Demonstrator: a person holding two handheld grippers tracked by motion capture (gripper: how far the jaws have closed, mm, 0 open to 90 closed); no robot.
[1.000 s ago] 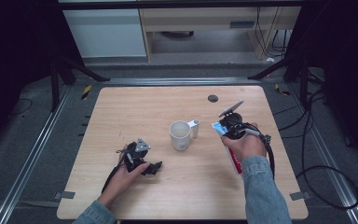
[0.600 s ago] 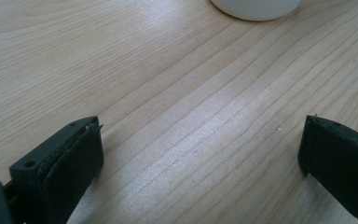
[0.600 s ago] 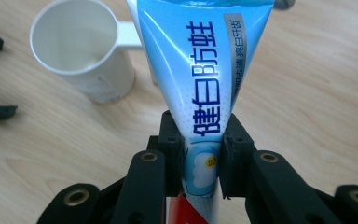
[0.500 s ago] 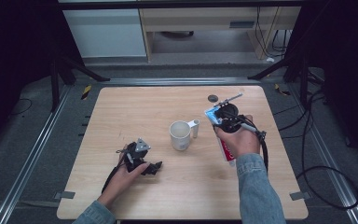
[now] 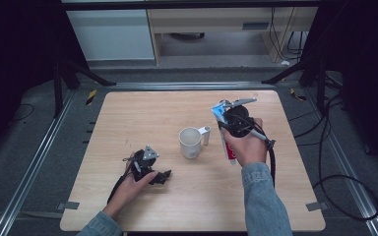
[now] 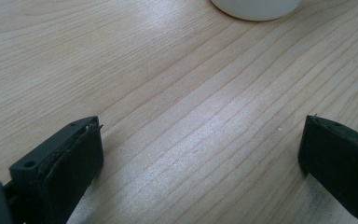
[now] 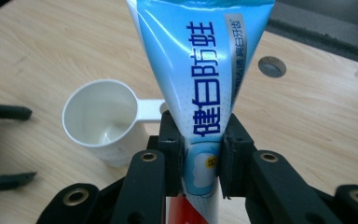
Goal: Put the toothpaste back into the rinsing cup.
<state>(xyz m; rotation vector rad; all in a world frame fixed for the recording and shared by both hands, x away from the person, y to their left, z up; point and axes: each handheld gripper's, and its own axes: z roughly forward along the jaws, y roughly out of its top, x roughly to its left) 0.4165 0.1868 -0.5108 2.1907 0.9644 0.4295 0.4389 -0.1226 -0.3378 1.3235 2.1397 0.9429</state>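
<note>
Blue toothpaste tube (image 7: 200, 79) upright, clamped in right claw (image 7: 199, 154), beside white mug (image 7: 105, 121).

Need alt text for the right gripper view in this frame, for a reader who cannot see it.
The right gripper has its black jaws shut on a blue toothpaste tube that rises up the frame. Behind it on the wooden table stands an empty white cup, its handle pointing toward the tube.

Right gripper (image 7: 200, 154) clamps a blue toothpaste tube (image 7: 200, 79), crimped end up. White mug (image 7: 105, 119) upright on the wooden table (image 7: 317, 121), just left of the tube, handle toward it.
</note>
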